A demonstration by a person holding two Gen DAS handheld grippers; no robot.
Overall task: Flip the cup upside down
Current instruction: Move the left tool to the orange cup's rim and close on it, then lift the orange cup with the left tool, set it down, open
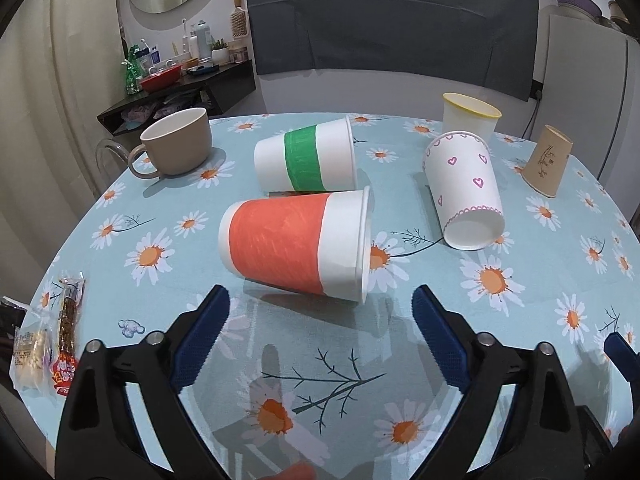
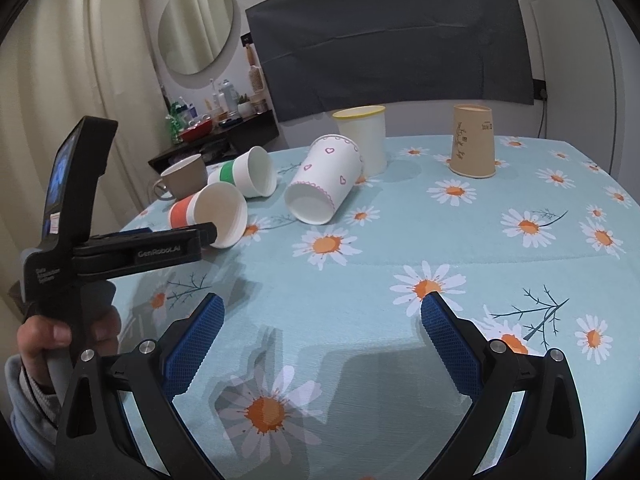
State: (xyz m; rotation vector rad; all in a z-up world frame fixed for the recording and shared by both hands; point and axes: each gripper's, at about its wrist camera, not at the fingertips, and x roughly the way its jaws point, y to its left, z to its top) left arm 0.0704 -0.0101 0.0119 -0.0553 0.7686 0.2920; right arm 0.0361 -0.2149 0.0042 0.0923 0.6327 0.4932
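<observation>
A round table [image 1: 520, 344] carries a blue daisy-print cloth. The orange-banded cup [image 1: 294, 246] lies on its side near centre, mouth to the right, just beyond the left gripper [image 1: 320, 300], whose jaws are spread and empty. The green-banded cup [image 1: 306, 158] lies just behind it, the heart cup [image 1: 464, 188] to the right. The right gripper [image 2: 322, 312] hovers over bare cloth, jaws spread.

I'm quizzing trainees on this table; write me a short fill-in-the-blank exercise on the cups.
1. The cup nearest the left hand-held gripper has an ____ band.
2. The cup with pink hearts lies on its ____.
3. The brown paper cup stands ____ down.
4. The grey mug stands upright beside the cup with the ____ band.

Missing words: orange; side; upside; green
</observation>
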